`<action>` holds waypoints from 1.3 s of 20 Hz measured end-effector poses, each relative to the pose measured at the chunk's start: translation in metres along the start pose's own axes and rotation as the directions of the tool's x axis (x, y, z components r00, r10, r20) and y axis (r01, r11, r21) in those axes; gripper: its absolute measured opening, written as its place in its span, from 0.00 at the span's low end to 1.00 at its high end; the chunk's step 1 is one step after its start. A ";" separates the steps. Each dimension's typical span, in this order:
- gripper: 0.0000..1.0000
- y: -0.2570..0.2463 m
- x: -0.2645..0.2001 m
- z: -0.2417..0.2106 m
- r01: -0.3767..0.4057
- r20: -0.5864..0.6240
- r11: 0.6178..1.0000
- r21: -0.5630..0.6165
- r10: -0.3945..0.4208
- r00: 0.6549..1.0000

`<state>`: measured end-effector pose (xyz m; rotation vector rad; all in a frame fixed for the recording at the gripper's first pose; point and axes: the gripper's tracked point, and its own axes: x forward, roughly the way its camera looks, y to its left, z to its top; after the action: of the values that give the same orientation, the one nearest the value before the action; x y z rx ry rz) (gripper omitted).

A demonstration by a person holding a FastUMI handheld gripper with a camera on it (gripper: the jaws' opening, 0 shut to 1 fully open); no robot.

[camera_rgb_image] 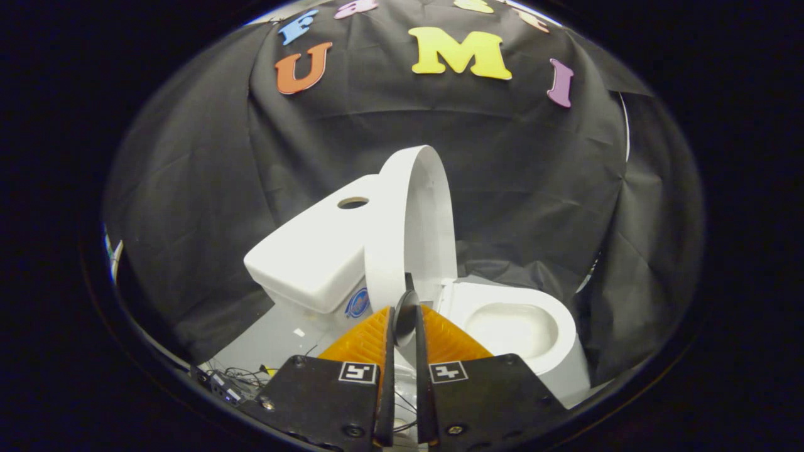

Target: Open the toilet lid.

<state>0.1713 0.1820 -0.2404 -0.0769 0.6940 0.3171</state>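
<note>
The white toilet lid stands raised, nearly upright, leaning back toward the tank. To its right the seat and bowl lie uncovered. My gripper is at the lid's lower side edge. Its fingers are close together with only a narrow gap, and a thin dark strip of the lid's rim sits pinched between the tips. The part of the lid below the fingertips is hidden by the fingers.
The tank top has a round hole. Black cloth hangs behind and around the toilet. Loose cables and a small box lie on the pale floor left of the fingers.
</note>
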 end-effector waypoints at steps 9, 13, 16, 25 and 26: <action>0.17 0.003 -0.001 0.000 -0.027 0.000 0.998 -0.064 0.027 1.000; 0.17 0.000 0.002 0.002 -0.014 0.010 0.994 -0.107 0.015 1.000; 0.18 0.000 0.001 0.004 -0.023 0.031 0.994 -0.106 0.026 0.999; 0.65 0.003 -0.017 0.006 -0.119 0.051 0.992 -0.031 0.121 0.991; 0.65 0.000 -0.020 0.010 -0.116 0.069 0.993 -0.026 0.118 0.991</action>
<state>0.1626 0.1782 -0.2202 -0.0456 0.6262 0.4379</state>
